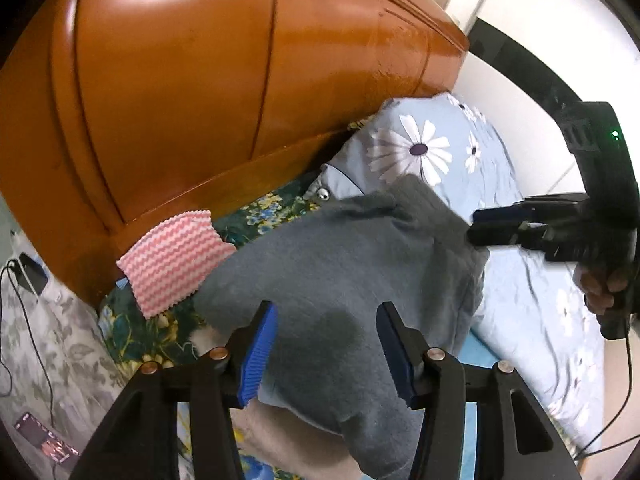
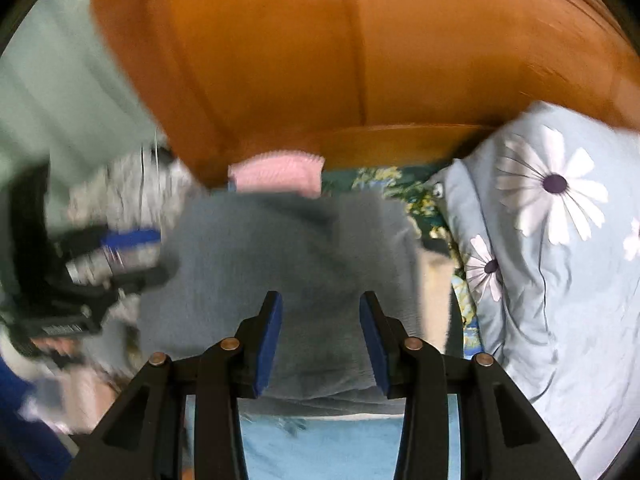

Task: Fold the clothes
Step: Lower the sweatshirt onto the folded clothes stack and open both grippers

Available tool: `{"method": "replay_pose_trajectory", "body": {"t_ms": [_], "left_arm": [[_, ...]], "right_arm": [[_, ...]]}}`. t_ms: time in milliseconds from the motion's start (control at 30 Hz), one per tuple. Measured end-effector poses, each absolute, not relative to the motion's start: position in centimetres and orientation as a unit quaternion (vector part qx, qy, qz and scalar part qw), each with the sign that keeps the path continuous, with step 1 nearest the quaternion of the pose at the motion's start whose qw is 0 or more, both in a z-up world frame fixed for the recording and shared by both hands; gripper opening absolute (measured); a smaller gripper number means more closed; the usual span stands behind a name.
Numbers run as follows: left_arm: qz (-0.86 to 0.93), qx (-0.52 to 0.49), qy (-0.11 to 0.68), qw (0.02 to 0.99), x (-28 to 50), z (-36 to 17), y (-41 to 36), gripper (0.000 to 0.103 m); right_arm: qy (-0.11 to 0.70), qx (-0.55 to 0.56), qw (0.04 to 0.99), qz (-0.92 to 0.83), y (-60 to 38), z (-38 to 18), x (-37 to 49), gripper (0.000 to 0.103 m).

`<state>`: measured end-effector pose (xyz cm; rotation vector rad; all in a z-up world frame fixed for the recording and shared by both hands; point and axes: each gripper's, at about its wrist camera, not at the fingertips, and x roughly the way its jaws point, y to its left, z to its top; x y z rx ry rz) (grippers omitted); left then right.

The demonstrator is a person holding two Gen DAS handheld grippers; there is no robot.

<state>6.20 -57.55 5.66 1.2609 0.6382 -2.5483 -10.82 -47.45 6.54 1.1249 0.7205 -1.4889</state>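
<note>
Left wrist view
- Left tool (image 1: pixel 326 354): black arms with ribbed blue pads, jaws parted, nothing pinched; it hangs above the grey cloth.
- Grey garment (image 1: pixel 340 272): soft, matte fleece-like knit, folded into a thick, roughly rectangular bundle with rounded edges; it lies on the bed just below the headboard, a darker patch near its middle.
- Right tool (image 1: pixel 496 226): seen from the side at the bundle's right edge, dark jaws parted; whether they touch the cloth I cannot tell. A hand (image 1: pixel 604 286) grips its handle.
- Headboard (image 1: pixel 200 100): glossy orange-brown wood, curved panels with grooves.
- Pink cloth (image 1: pixel 174 258): white zigzag weave, pinked edge, leaning on the headboard beside the bundle.
- Pillow (image 1: pixel 424 148): smooth pale blue cotton, white daisies, touching the bundle's far right corner.
- Open room: light blue bedding (image 1: pixel 532 292) to the right lies free.

Right wrist view (blurred)
- Right tool (image 2: pixel 320 344): blue pads apart, gripping nothing, above the grey garment (image 2: pixel 288 256).
- Left tool (image 2: pixel 132 254): at the bundle's left edge, smeared; state unclear here.
- Edges: the bundle's near hem ends on blue sheet (image 2: pixel 320 440); the pillow (image 2: pixel 560 240) crowds the right side, the headboard (image 2: pixel 360 60) closes off the far side.
</note>
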Motion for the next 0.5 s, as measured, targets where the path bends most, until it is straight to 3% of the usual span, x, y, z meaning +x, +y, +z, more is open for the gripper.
{"method": "replay_pose_trajectory", "body": {"t_ms": [167,500], "left_arm": [[-0.862,0.442,0.221,0.109,5.8,3.2,-57.2,0.057],[-0.855,0.444,0.244,0.107,5.6,0.9,-56.7,0.063]], "right_arm": [[0.303,0.507,0.502,-0.632,-46.8,2.5,-12.4,0.041],[0.293,0.525,0.488,-0.632,-46.1,0.1,-13.0,0.041]]}}
